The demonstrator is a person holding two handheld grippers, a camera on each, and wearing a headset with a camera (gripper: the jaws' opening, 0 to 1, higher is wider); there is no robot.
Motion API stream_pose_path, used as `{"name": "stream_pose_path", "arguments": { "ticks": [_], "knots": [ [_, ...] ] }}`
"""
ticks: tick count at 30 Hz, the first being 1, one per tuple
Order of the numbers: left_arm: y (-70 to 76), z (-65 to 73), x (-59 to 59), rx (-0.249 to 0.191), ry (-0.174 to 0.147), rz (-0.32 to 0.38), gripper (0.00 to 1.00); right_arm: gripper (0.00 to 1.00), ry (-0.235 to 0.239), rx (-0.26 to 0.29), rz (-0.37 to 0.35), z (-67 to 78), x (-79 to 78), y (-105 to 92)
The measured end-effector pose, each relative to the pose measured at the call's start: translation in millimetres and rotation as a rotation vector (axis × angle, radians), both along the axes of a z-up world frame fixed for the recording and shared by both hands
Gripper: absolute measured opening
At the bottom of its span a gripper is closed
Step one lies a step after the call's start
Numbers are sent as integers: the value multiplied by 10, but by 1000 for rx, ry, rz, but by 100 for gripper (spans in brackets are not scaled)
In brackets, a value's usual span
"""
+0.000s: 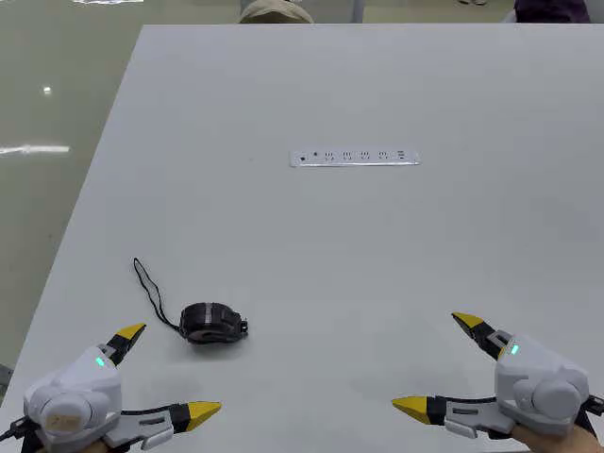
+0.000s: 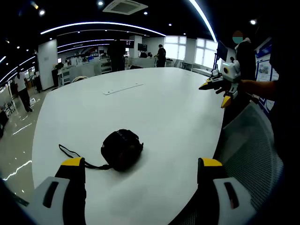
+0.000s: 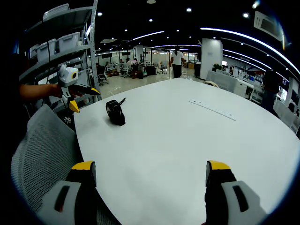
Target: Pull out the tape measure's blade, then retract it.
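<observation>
Head view, read from left to right. At the near left edge of the white table [image 1: 377,245] the left gripper [image 1: 168,370] hovers just above the surface, its yellow-tipped jaws spread wide and holding nothing. It points forward and to the right, so that the tape measure lies just ahead of its opening. This looks like a ready pose for pinning the case. A thin black wrist cord [image 1: 146,288] trails from the case toward the far left, lying loose on the table. The tape measure [image 1: 212,323] itself, a small black case, rests on the near left part of the table, apart from both grippers. The blade seems fully wound in, though its end hook is too small to make out. Farther back, near the middle of the table, lies a flat white power strip [image 1: 354,157], well apart from the work. At the near right the right gripper [image 1: 436,362] mirrors the left: low over the table, jaws wide and empty, pointing forward and to the left. It sits well apart from the tape measure, probably because it is meant to catch the blade's end once the case is held. Neither step of the task has begun.
</observation>
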State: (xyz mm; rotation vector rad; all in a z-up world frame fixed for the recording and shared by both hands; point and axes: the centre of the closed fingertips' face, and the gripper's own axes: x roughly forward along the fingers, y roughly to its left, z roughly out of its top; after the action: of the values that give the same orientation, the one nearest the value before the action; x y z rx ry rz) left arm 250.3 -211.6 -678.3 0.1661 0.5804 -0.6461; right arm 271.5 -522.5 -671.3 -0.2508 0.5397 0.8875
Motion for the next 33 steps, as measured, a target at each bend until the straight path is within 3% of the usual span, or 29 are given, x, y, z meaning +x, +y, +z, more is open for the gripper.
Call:
{"name": "stream_pose_path", "arguments": {
  "ticks": [20,33],
  "knots": [
    [40,-16,-17,13,7,-3,99,99,9,-6,28,-9,-17,39],
    [76,2,-21,28,21,-14,98,97,-9,-3,33,34,13,31]
  ]
}}
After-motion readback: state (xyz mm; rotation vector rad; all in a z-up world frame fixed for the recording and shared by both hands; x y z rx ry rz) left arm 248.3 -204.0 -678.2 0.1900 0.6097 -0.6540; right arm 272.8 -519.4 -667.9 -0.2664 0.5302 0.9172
